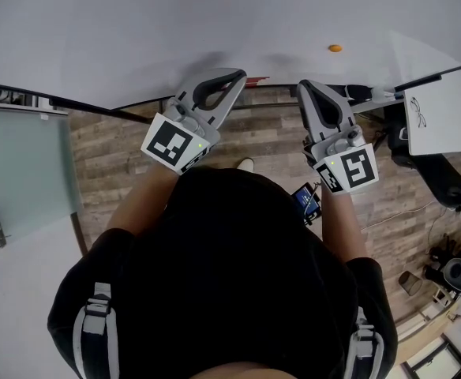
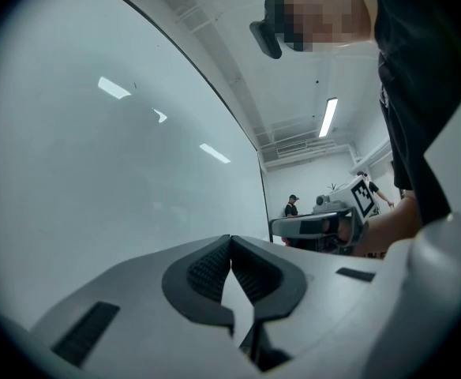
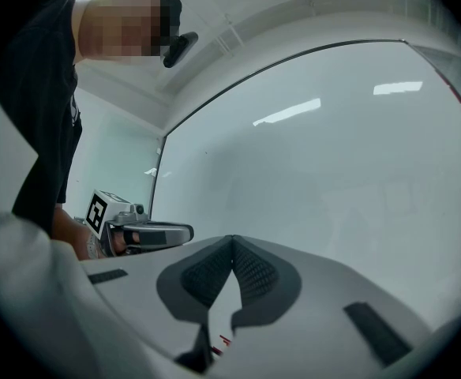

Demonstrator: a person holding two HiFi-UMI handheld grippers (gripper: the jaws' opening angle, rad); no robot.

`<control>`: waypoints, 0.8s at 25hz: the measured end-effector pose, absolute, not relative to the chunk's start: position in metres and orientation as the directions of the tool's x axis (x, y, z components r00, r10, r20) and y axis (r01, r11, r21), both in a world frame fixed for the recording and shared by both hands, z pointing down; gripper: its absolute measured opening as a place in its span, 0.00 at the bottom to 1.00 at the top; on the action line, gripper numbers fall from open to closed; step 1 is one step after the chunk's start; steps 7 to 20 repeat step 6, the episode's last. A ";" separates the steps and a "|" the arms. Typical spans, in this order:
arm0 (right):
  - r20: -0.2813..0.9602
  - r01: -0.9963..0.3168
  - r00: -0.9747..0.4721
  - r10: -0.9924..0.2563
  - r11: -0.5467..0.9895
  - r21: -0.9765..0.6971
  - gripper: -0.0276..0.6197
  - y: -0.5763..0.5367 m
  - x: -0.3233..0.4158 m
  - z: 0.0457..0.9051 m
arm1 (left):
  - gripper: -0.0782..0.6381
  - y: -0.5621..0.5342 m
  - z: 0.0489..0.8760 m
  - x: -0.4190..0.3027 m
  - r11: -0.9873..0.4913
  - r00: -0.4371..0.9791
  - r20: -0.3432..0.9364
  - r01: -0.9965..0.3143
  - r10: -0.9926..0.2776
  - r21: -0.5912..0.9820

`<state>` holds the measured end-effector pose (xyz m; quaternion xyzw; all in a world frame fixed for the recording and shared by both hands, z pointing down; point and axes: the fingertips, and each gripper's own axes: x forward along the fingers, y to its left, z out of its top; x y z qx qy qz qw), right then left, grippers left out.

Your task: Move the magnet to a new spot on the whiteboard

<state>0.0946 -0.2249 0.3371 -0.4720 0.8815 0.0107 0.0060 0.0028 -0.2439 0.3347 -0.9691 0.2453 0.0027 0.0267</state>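
I am holding both grippers level, facing the whiteboard. The left gripper is sitting closed and empty. The right gripper is likewise closed on nothing. The orange magnet is sticking to the whiteboard beyond the right gripper, apart from it.

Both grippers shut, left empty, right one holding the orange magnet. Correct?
No. The right gripper is shut but empty, as the right gripper view shows. In the head view the orange magnet sits on the whiteboard, beyond that gripper's tips. The left gripper is shut and empty, as you said.
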 end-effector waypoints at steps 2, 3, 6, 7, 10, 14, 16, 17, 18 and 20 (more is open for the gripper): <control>-0.020 -0.831 -0.556 -0.831 0.556 0.009 0.04 -0.225 0.093 0.338 | 0.12 -0.244 0.335 0.002 -0.878 0.879 -0.020 -0.477 -0.477 -0.050; -0.020 -0.830 -0.558 -0.830 0.558 0.006 0.04 -0.225 0.093 0.338 | 0.12 -0.244 0.334 0.001 -0.877 0.878 -0.022 -0.479 -0.478 -0.049; -0.022 -0.826 -0.564 -0.825 0.564 0.006 0.04 -0.226 0.090 0.336 | 0.12 -0.245 0.335 -0.001 -0.874 0.875 -0.025 -0.484 -0.483 -0.046; -0.022 -0.826 -0.564 -0.825 0.564 0.006 0.04 -0.226 0.090 0.336 | 0.12 -0.245 0.335 -0.001 -0.874 0.875 -0.025 -0.484 -0.483 -0.046; -0.022 -0.826 -0.564 -0.825 0.564 0.006 0.04 -0.226 0.090 0.336 | 0.12 -0.245 0.335 -0.001 -0.874 0.875 -0.025 -0.484 -0.483 -0.046; -0.022 -0.826 -0.564 -0.825 0.564 0.006 0.04 -0.226 0.090 0.336 | 0.12 -0.245 0.335 -0.001 -0.874 0.875 -0.025 -0.484 -0.483 -0.046; -0.022 -0.826 -0.564 -0.825 0.564 0.006 0.04 -0.226 0.090 0.336 | 0.12 -0.245 0.335 -0.001 -0.874 0.875 -0.025 -0.484 -0.483 -0.046; -0.022 -0.826 -0.564 -0.825 0.564 0.006 0.04 -0.226 0.090 0.336 | 0.12 -0.245 0.335 -0.001 -0.874 0.875 -0.025 -0.484 -0.483 -0.046; -0.022 -0.826 -0.564 -0.825 0.564 0.006 0.04 -0.226 0.090 0.336 | 0.12 -0.245 0.335 -0.001 -0.874 0.875 -0.025 -0.484 -0.483 -0.046; -0.022 -0.826 -0.564 -0.825 0.564 0.006 0.04 -0.226 0.090 0.336 | 0.12 -0.245 0.335 -0.001 -0.874 0.875 -0.025 -0.484 -0.483 -0.046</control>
